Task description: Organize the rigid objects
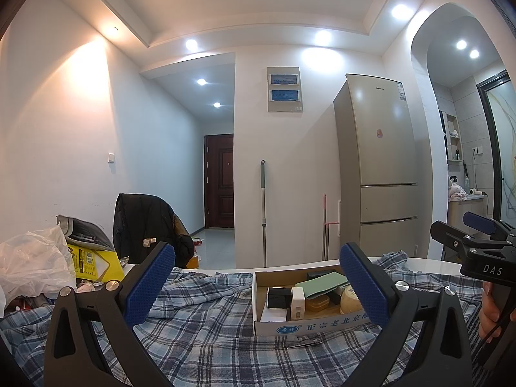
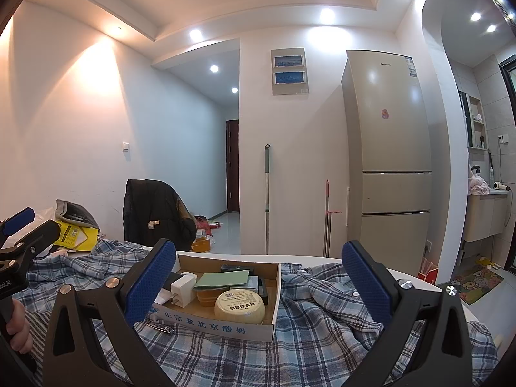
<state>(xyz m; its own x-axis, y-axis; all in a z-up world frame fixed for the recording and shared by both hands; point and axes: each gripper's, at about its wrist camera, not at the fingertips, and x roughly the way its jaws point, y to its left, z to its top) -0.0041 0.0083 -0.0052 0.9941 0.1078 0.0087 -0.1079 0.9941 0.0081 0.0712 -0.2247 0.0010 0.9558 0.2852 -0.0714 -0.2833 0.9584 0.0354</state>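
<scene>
Both blue-padded grippers — left (image 1: 258, 285), right (image 2: 258, 285) — gape empty above the shallow cardboard box (image 2: 225, 324) of small items.

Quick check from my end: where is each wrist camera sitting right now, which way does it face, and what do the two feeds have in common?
Left wrist: on the left gripper, low over the plaid cloth, facing the cardboard box and fridge; right gripper and hand at right edge.
Right wrist: on the right gripper, facing the same way; left gripper and hand at left edge.
Shared: box, cloth, fridge, mop handle, black jacket; both grippers open, empty.
</scene>
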